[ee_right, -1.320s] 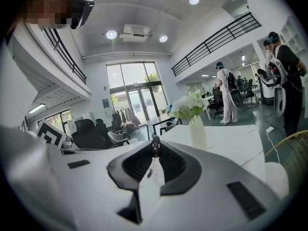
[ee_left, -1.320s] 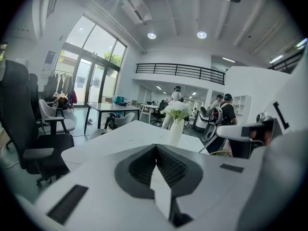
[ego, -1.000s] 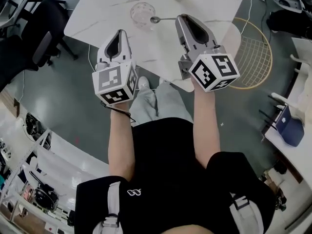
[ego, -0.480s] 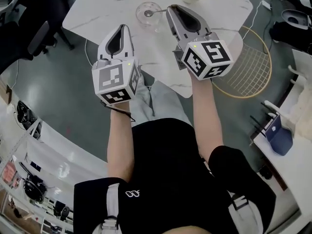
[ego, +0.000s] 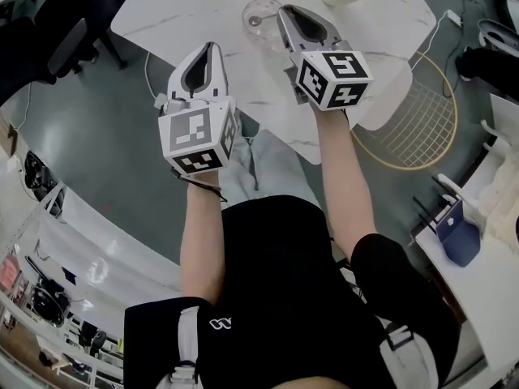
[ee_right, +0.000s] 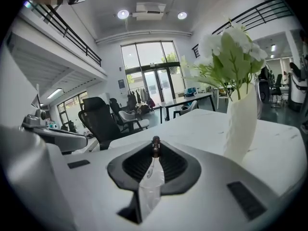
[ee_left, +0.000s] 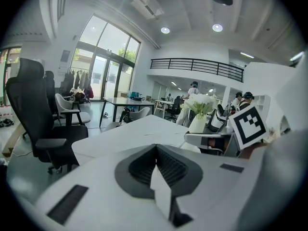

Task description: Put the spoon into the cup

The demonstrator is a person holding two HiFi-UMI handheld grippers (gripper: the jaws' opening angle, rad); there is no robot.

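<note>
The spoon (ego: 255, 21) is pinched by its handle in the right gripper (ego: 283, 11). In the right gripper view the jaws are pressed together on it, with only the dark tip of the handle (ee_right: 155, 147) poking out at their far end. From the head view, the spoon's bowl falls within the round outline of the clear glass cup (ego: 263, 10), but whether it is over the rim or down inside cannot be told. The cup stands on the white marbled table (ego: 186, 14), near the middle of its far part, and the right gripper's tip sits just beside it on the right.

The left gripper (ego: 210, 47) hangs nearer and to the left, over the table's near edge and well apart from the cup. Its jaws are fully together with nothing between them (ee_left: 155, 146).

Farther right on the table stands a white vase (ee_right: 243, 124) of white flowers (ee_right: 231, 57). Off the table's left edge is a black office chair (ego: 61, 43), and on the floor to the right lies a round gold wire frame (ego: 409, 108).
</note>
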